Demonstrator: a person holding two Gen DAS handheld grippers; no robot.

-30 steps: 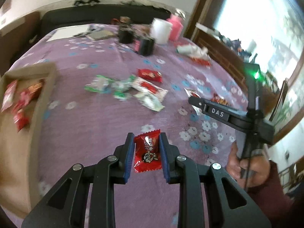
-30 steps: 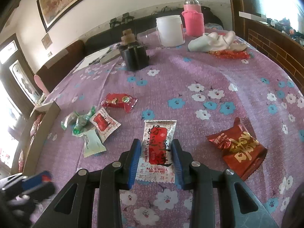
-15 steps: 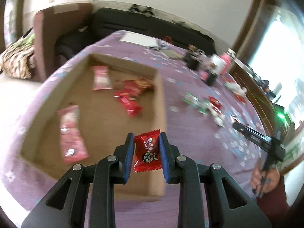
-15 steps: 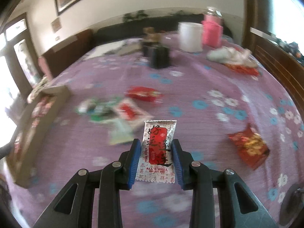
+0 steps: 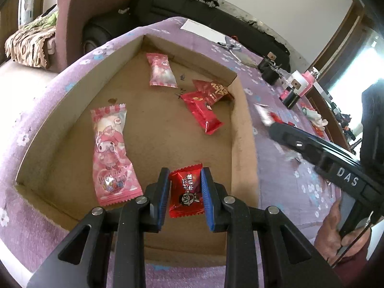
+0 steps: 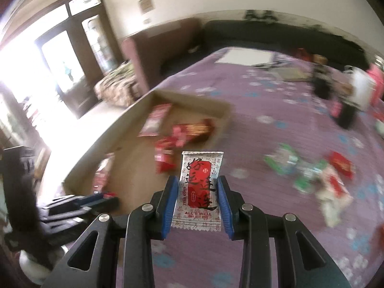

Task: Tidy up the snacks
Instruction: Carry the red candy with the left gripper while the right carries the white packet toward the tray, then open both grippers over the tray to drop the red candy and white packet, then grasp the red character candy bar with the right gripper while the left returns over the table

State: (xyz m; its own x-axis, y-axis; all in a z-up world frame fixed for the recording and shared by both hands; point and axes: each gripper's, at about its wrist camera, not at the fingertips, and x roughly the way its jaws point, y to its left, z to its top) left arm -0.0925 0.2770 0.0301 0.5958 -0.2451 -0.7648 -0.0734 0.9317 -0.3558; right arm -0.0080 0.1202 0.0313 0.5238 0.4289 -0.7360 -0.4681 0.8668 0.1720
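My left gripper [image 5: 184, 180] is shut on a small red candy packet [image 5: 186, 190] and hangs over the near part of a shallow cardboard box [image 5: 242, 129]. Inside the box lie two pink packets [image 5: 110, 153] and two red ones [image 5: 204, 112]. My right gripper [image 6: 198, 187] is shut on a white and red sachet [image 6: 199, 189] above the purple flowered tablecloth, with the box [image 6: 216, 106] ahead to its left. The right gripper [image 5: 276, 126] also shows in the left wrist view, past the box's right wall, with the sachet at its tip.
Loose green, white and red snacks [image 6: 312, 175] lie on the cloth to the right. Black holders [image 5: 268, 72], a white cup [image 6: 360, 88] and a pink bottle stand at the far end. A chair [image 5: 72, 12] and a black sofa stand beyond the table. A hand [image 5: 336, 230] grips the right tool.
My left gripper has swung from the cloth to above the box, still carrying the red candy. My right gripper has lifted its sachet and swept left toward the box.
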